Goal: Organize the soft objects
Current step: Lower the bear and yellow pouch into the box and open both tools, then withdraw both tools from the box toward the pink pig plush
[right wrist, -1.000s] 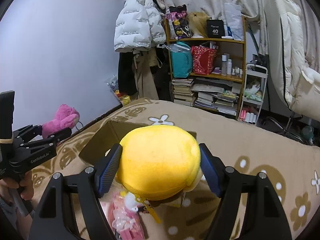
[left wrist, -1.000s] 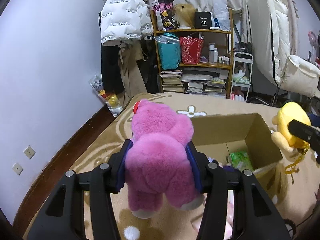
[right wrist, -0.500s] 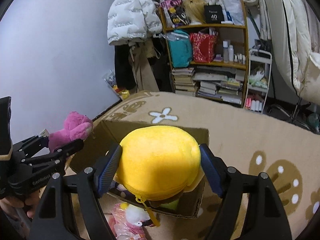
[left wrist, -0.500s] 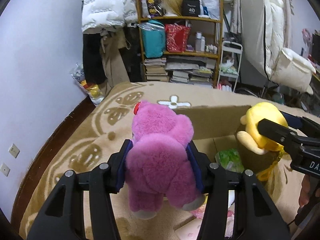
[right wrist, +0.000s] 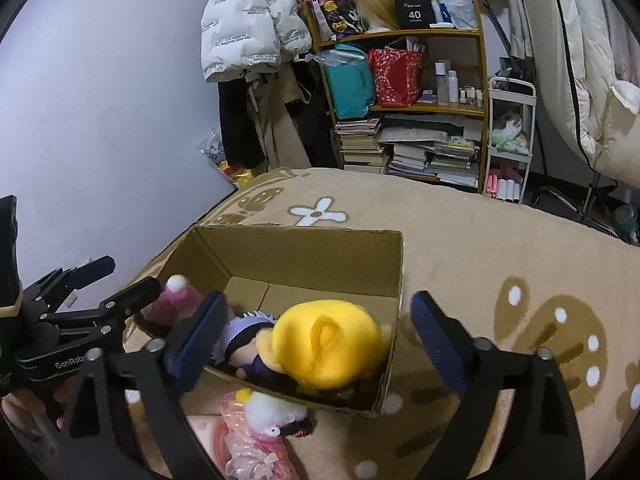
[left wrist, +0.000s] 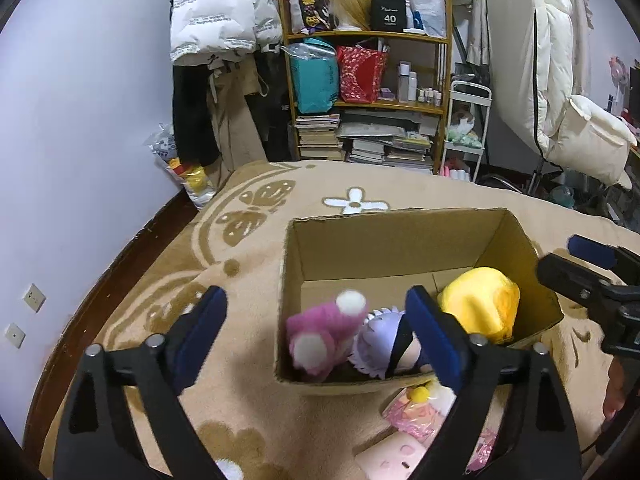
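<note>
The pink plush (left wrist: 324, 336) lies head-down in the near left corner of the cardboard box (left wrist: 400, 236), its white-soled feet sticking up. The yellow plush (right wrist: 324, 344) sits rounded and smooth at the box's right end, a small tuft showing on top. Between them lies a doll with pale lilac hair (left wrist: 384, 340). The box stands open on the tan flowered carpet (right wrist: 500, 248), and in front of its near wall lie a pink wrapped packet (right wrist: 256, 448) and a small white plush (right wrist: 272, 416).

I hold both hands tilted down toward the box from its near side. My left tongs (left wrist: 316, 336) have just been opening; their blue pads stand wide apart, one outside the box's left wall, and press on nothing, the pink plush loose below them. My right tongs (right wrist: 320, 336) have just been opening too and stand spread, with the yellow plush resting free in the box between the pads.
</note>
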A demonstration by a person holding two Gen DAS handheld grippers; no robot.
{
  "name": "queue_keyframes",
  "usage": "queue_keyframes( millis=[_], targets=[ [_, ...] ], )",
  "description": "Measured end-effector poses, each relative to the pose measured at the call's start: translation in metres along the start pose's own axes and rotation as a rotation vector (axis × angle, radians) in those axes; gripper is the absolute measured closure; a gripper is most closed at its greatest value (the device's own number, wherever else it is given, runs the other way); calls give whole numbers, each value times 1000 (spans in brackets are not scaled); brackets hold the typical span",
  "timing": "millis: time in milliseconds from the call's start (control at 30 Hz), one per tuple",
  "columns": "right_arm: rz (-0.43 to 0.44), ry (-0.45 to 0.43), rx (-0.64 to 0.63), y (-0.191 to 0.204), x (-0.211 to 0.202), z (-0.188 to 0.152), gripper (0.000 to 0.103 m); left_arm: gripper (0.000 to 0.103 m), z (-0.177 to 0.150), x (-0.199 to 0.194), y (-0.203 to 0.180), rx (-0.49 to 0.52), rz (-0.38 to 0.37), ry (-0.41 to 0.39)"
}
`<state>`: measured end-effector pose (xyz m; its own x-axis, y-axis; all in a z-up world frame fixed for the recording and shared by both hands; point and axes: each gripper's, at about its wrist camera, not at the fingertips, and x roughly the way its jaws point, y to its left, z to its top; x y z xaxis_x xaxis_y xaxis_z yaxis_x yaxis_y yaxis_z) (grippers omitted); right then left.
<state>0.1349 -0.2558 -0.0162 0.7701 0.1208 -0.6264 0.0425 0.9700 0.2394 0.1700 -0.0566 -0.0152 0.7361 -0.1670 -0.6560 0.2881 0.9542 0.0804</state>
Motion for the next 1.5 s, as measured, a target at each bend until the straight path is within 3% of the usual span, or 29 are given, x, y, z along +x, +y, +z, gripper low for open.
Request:
queue_keyframes(
  millis=[267, 900, 1500],
  targets=[
    [7, -13, 7, 5, -20, -9, 0, 3, -8, -24, 9, 6, 43, 10],
    [34, -7, 18, 25, -66, -55, 0, 3, -51, -76, 15, -47, 59, 106],
    [30, 92, 20, 30, -57, -100, 0, 3, -87, -64, 6, -52, 61, 187]
  ],
)
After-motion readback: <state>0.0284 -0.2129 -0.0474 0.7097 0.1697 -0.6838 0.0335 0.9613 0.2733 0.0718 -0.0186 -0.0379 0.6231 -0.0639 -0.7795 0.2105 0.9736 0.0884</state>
